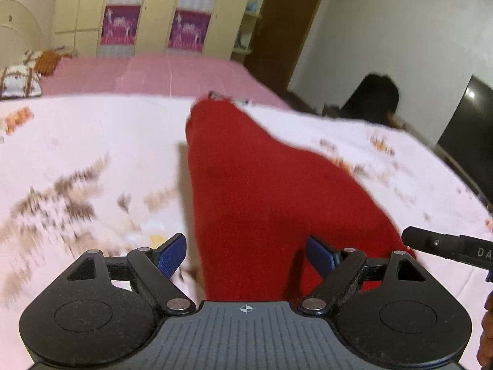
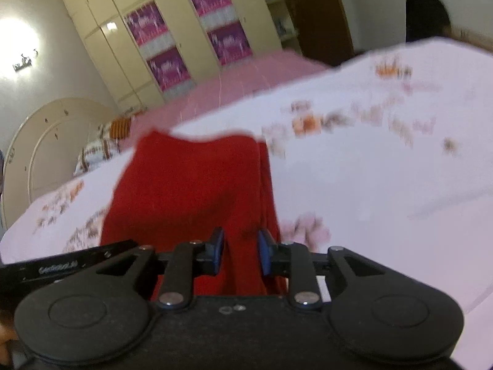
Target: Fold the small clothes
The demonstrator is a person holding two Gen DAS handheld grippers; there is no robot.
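The left wrist view shows a red cloth (image 1: 262, 191) lying on the bed (image 1: 92, 141), narrowing toward its far end, where something small and dark (image 1: 215, 95) peeps out, too blurred to name. At its right edge the other tool's black body (image 1: 446, 246) reaches in beside the cloth. The right wrist view alone shows the cloth's (image 2: 191, 185) far edge as a wavy line with a fold running down its right side, and a bright wall lamp (image 2: 18, 46) at left. Both views take in the wardrobe (image 1: 160, 15) with purple panels beyond a pink cover (image 1: 154, 74).

The left hand-held gripper (image 1: 246, 257) stands wide, its blue pads well apart; the cloth runs between them, but neither pad presses on it. The right hand-held gripper (image 2: 239, 252) is narrow, a small gap between its pads, with red cloth showing in that gap; the pads do not seem to pinch it.
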